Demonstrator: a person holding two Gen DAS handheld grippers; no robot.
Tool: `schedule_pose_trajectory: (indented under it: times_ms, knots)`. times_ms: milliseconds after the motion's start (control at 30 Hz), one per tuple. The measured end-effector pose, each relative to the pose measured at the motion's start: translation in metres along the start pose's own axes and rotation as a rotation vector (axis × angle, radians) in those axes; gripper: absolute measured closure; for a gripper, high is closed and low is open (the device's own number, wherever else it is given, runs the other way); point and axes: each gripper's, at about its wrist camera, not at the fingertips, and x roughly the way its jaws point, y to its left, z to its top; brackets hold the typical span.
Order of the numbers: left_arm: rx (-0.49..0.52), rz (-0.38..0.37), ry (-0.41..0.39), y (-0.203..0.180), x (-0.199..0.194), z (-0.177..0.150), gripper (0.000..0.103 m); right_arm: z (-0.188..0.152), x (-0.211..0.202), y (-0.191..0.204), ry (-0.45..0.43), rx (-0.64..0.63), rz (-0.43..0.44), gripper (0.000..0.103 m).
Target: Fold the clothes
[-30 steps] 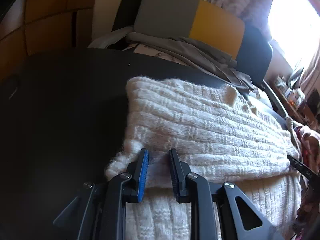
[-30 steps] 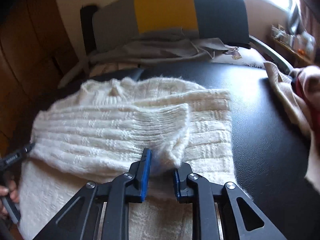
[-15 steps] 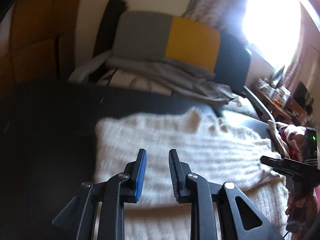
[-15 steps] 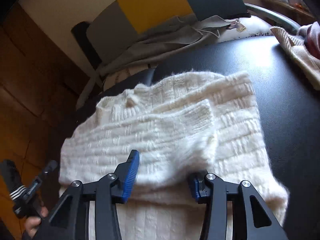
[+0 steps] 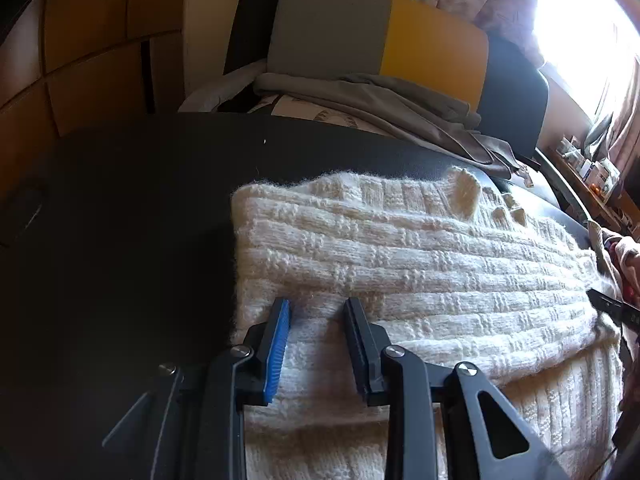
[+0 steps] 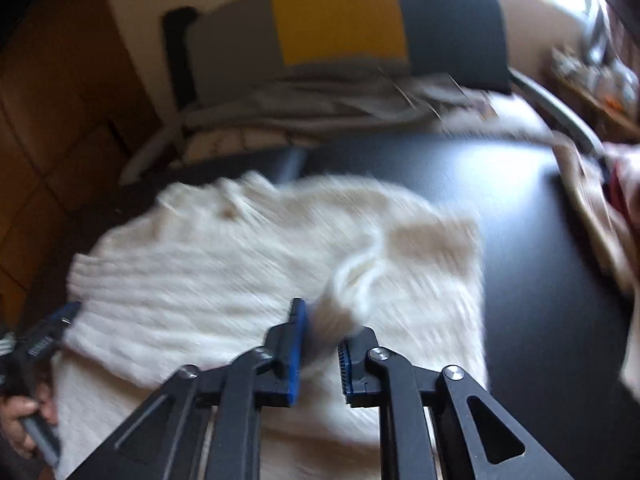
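Observation:
A cream ribbed knit sweater point(image 5: 420, 264) lies partly folded on a black table point(image 5: 120, 220). My left gripper point(image 5: 316, 312) is open, its jaws resting at the near edge of the folded layer near the sweater's left side, with nothing pinched between them. In the blurred right wrist view the sweater point(image 6: 224, 264) lies spread, and my right gripper point(image 6: 324, 320) is closed on a raised bunch of the sleeve point(image 6: 352, 280) near the sweater's right side. The right gripper's tip shows at the right edge of the left wrist view point(image 5: 616, 308).
A chair with a grey, yellow and dark back point(image 5: 380, 44) holds grey clothes point(image 5: 380, 108) behind the table. More garments point(image 6: 600, 208) lie at the table's right edge. A bright window and a cluttered shelf point(image 5: 592, 172) are at the right.
My right gripper narrowed from wide open onto the sleeve bunch and is moving. My left gripper dropped back down to the sweater's near fold edge, still open.

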Motion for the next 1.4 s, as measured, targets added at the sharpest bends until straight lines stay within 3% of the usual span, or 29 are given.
schedule_pose_trajectory:
  times_ms: [67,167,267,400,600,800,1067,1133,1200,1267,1300,1400]
  knots:
    - [0.006,0.011,-0.013,-0.005,-0.008,0.003,0.074,-0.008,-0.007,-0.016,-0.032,0.073,0.037,0.067]
    - [0.016,-0.011,-0.065,-0.014,-0.023,0.012,0.074,-0.006,-0.023,-0.027,-0.077,0.105,-0.025,0.042]
    - [0.067,-0.018,-0.097,-0.027,-0.025,0.023,0.074,0.005,-0.051,-0.021,-0.198,0.073,-0.121,0.039]
    - [0.083,-0.014,-0.061,-0.039,-0.005,0.041,0.074,0.021,-0.056,0.024,-0.226,-0.110,-0.079,0.029]
    - [0.075,0.012,-0.036,-0.036,0.012,0.047,0.074,0.030,-0.012,0.086,-0.118,-0.276,0.009,0.028]
    - [0.070,0.042,-0.018,-0.028,0.030,0.048,0.070,0.034,0.049,0.085,0.002,-0.234,-0.029,0.026]
    - [0.064,0.084,0.008,-0.018,0.053,0.049,0.069,0.021,0.055,0.079,-0.055,-0.226,-0.005,0.021]
    - [0.075,0.101,0.032,-0.021,0.043,0.054,0.070,0.024,0.053,0.077,-0.044,-0.217,0.006,0.021]
    - [0.026,0.065,-0.014,-0.018,0.011,0.050,0.070,0.027,0.041,0.075,-0.016,-0.204,0.004,0.021]
    - [0.005,0.035,-0.045,-0.015,-0.018,0.033,0.070,0.022,0.009,0.066,-0.065,-0.171,0.039,0.017]
    - [-0.006,0.020,-0.060,-0.013,-0.033,0.024,0.070,0.013,-0.009,0.056,-0.078,-0.147,0.068,0.010]
    - [-0.006,-0.012,-0.077,-0.014,-0.071,-0.012,0.070,-0.022,-0.052,0.022,-0.075,-0.078,0.136,0.008]
